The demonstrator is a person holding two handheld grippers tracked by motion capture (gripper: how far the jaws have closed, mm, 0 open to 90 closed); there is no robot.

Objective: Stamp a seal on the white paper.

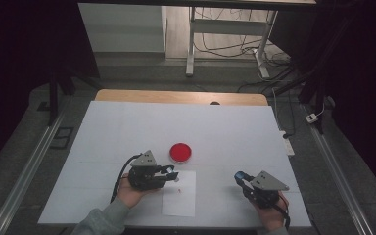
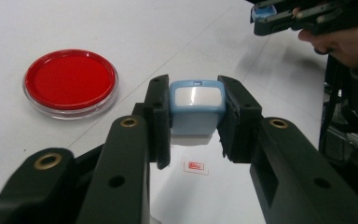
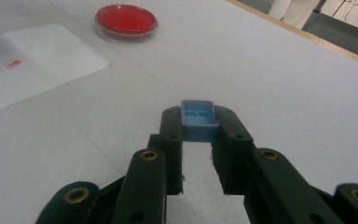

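Gripping blue stamp body (image 2: 196, 106), left tool (image 2: 195, 122) clamped, just above white paper (image 1: 179, 196) bearing red imprint (image 2: 196, 166). Right tool (image 3: 197, 135) clamped on blue cap (image 3: 197, 119), well apart over desk (image 1: 127, 127). Red ink dish (image 1: 180, 152) near paper.

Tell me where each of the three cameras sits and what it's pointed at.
High view: above the table, looking forward and down; both forearms and tongs show.
Left gripper view: rides the left tongs, which clamp a blue stamp over the paper.
Right gripper view: rides the right tongs, holding a blue cap.
All share the red dish.
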